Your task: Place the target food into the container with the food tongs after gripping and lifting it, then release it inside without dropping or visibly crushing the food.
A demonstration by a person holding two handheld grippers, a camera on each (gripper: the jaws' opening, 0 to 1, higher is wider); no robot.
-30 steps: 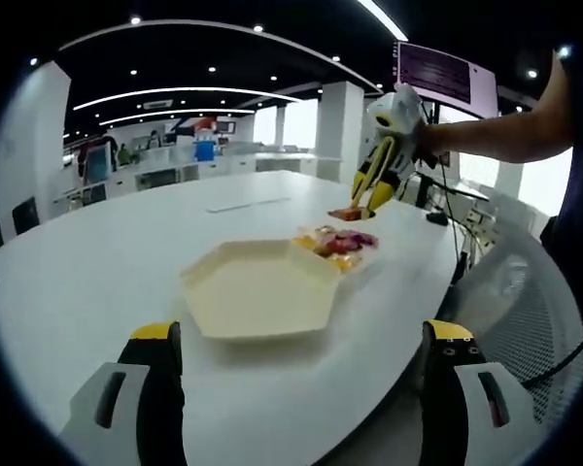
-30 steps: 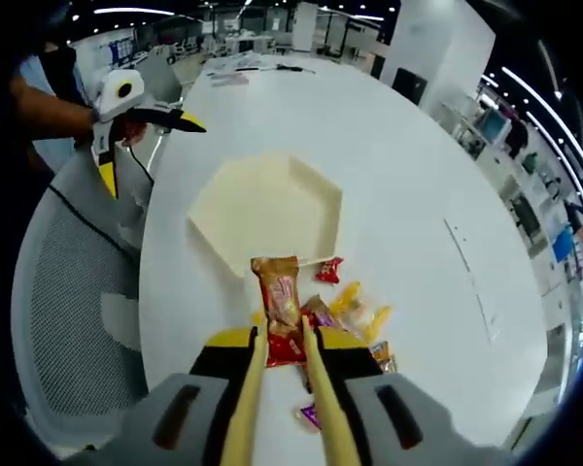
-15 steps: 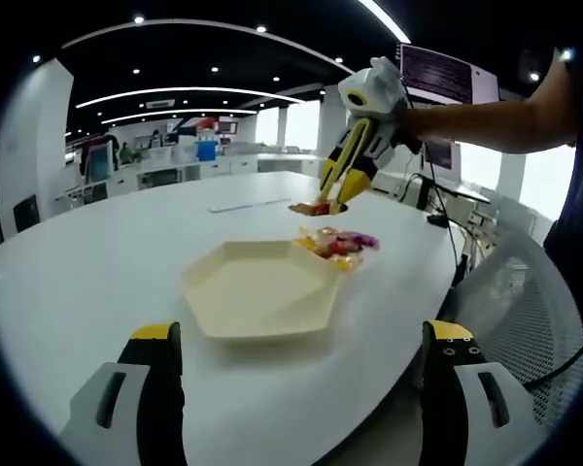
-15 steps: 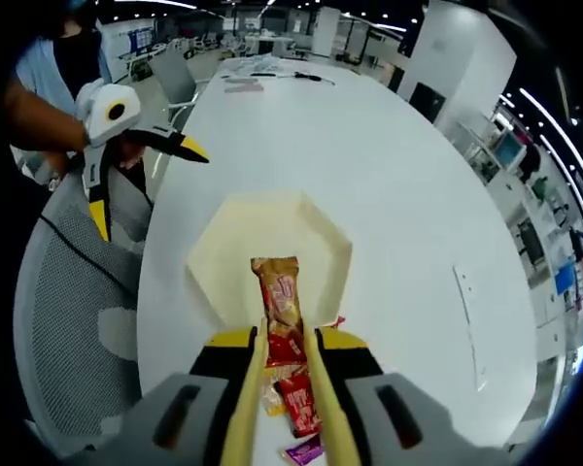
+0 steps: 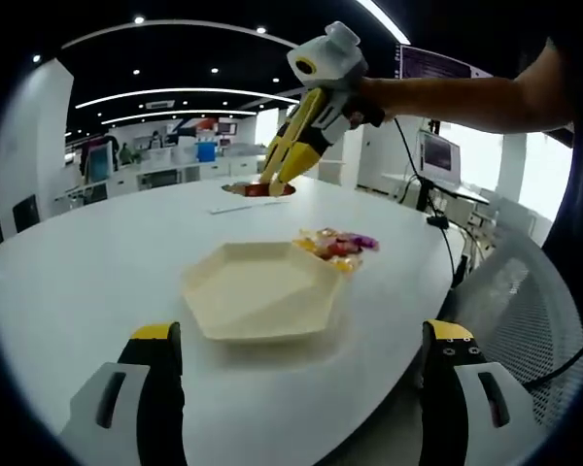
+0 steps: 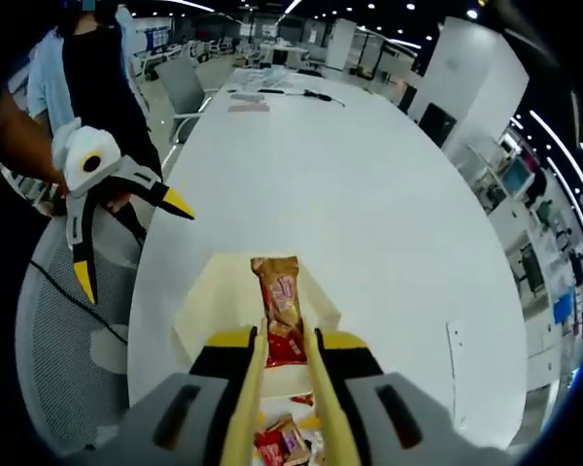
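Observation:
A red and orange snack packet (image 6: 280, 296) hangs in the tips of yellow food tongs (image 6: 316, 408), and my right gripper (image 6: 287, 340) is shut on the tongs. In the right gripper view the packet is above the cream hexagonal tray (image 6: 209, 306). The left gripper view shows the right gripper (image 5: 325, 63) high over the table beyond the tray (image 5: 257, 291), with the packet (image 5: 257, 189) at the tong tips. A pile of wrapped snacks (image 5: 338, 243) lies by the tray's far right edge. My left gripper (image 5: 301, 335) is held open near the table's edge, empty.
The big white oval table (image 5: 97, 252) carries the tray. A grey mesh chair (image 6: 63, 379) stands at the table's side, with the left gripper (image 6: 131, 243) held above it by a person in black. A cable (image 5: 435, 218) lies on the table's far right.
The right gripper has lifted the packet off the snack pile and carried it up and over the tray. The left gripper has held still.

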